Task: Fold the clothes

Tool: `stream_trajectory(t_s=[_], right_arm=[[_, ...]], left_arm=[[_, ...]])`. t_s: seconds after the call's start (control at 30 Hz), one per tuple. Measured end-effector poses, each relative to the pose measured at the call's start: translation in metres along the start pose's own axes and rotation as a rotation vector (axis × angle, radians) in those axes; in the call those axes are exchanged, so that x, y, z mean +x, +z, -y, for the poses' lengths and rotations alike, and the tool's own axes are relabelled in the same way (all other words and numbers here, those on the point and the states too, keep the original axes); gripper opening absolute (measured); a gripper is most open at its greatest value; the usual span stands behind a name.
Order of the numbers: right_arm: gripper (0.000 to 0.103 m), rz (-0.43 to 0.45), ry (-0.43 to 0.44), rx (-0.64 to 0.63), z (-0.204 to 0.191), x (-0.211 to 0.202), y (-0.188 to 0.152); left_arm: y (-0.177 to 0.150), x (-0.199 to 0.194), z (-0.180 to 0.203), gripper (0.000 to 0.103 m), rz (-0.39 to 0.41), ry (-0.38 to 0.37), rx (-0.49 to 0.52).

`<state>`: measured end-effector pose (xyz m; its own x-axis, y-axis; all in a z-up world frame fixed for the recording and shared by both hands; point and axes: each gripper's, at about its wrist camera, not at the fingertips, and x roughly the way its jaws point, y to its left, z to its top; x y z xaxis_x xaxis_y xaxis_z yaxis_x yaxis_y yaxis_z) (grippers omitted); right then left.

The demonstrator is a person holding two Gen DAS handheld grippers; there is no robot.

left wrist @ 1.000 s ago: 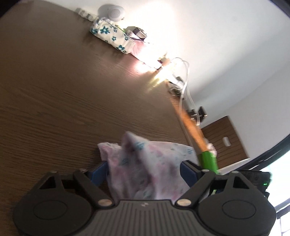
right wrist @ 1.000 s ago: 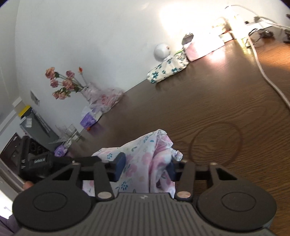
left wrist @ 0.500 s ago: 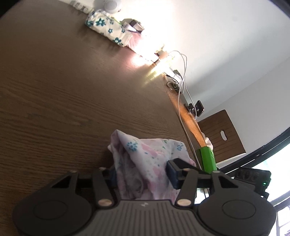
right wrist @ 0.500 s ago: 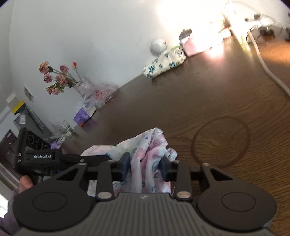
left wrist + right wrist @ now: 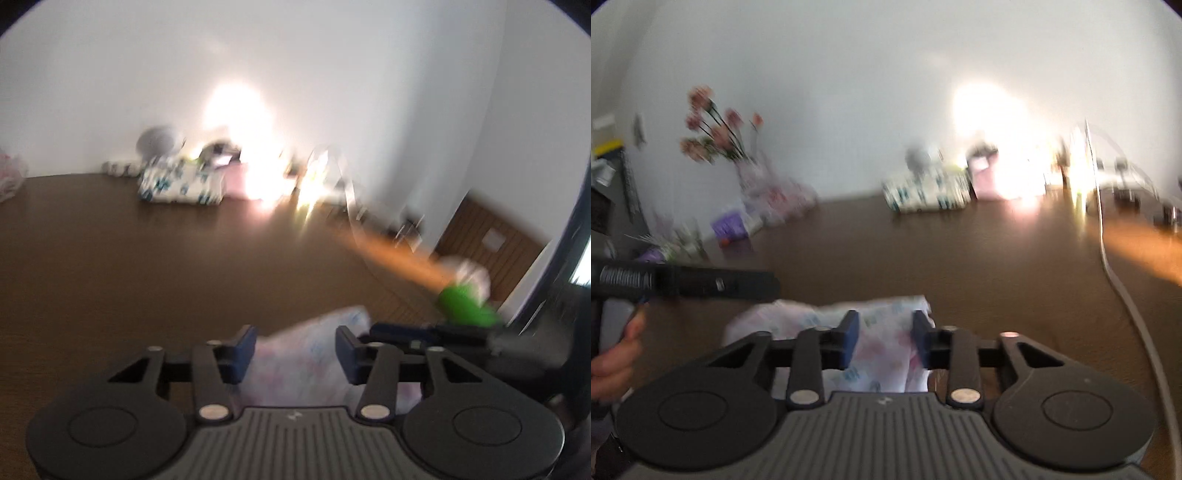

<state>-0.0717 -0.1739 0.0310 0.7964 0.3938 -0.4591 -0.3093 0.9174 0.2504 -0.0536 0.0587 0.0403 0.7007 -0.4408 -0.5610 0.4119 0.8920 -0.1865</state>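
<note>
A pale floral garment [image 5: 306, 354] lies bunched on the dark wooden table [image 5: 110, 258]. My left gripper [image 5: 295, 349] is over it with its jaws spread, and the cloth sits loosely between them. In the right wrist view the same garment [image 5: 882, 339] lies between the spread jaws of my right gripper [image 5: 884, 339]. The left gripper's body [image 5: 687, 284] shows at the left of that view, and the right gripper's body [image 5: 424, 332] at the right of the left wrist view. Both views are motion-blurred.
A folded floral cloth [image 5: 181, 186] and a pink item [image 5: 993, 177] sit at the table's far edge by the wall. A vase of flowers [image 5: 716, 136] stands far left. A white cable [image 5: 1119, 280] runs along the right. A green object [image 5: 465, 302] is near the right edge.
Both cameras have swung up to level and blurred. Both grippers' jaws have opened wider, and the garment has dropped lower between them.
</note>
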Motion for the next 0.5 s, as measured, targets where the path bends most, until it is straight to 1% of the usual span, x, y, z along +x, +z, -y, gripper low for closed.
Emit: stream_trajectory(t_s=[0.03, 0.1, 0.2, 0.27, 0.3, 0.33, 0.37, 0.4, 0.43, 0.5], right_arm=[[0.025, -0.030, -0.016, 0.016, 0.003, 0.007, -0.004], [0.025, -0.071, -0.030, 0.038, 0.006, 0.017, -0.013], [0.026, -0.066, -0.044, 0.020, 0.003, 0.015, -0.016], [0.027, -0.049, -0.052, 0.030, 0.001, 0.009, -0.017], [0.029, -0.025, -0.060, 0.040, 0.002, 0.003, -0.015], [0.033, -0.001, -0.068, 0.049, 0.003, -0.003, -0.014], [0.048, 0.017, -0.081, 0.062, 0.004, -0.008, -0.012], [0.058, 0.019, -0.095, 0.084, 0.007, -0.010, -0.011], [0.059, 0.005, -0.078, 0.113, 0.010, -0.010, -0.010], [0.058, -0.039, 0.001, 0.178, 0.017, -0.006, -0.011]], left_arm=[[-0.005, 0.010, 0.005, 0.034, -0.026, 0.035, 0.024], [-0.016, 0.022, 0.006, 0.035, -0.034, 0.059, 0.051], [-0.021, 0.025, -0.001, 0.037, -0.026, 0.043, 0.032], [-0.021, 0.023, -0.004, 0.039, -0.022, 0.033, 0.033], [-0.021, 0.023, -0.006, 0.044, -0.019, 0.030, 0.035], [-0.022, 0.023, -0.005, 0.050, -0.014, 0.033, 0.040], [-0.023, 0.025, -0.004, 0.052, -0.014, 0.037, 0.045], [-0.024, 0.025, -0.004, 0.053, -0.011, 0.039, 0.044], [-0.024, 0.025, -0.003, 0.053, -0.009, 0.040, 0.042], [-0.022, 0.027, -0.002, 0.053, -0.012, 0.033, 0.031]])
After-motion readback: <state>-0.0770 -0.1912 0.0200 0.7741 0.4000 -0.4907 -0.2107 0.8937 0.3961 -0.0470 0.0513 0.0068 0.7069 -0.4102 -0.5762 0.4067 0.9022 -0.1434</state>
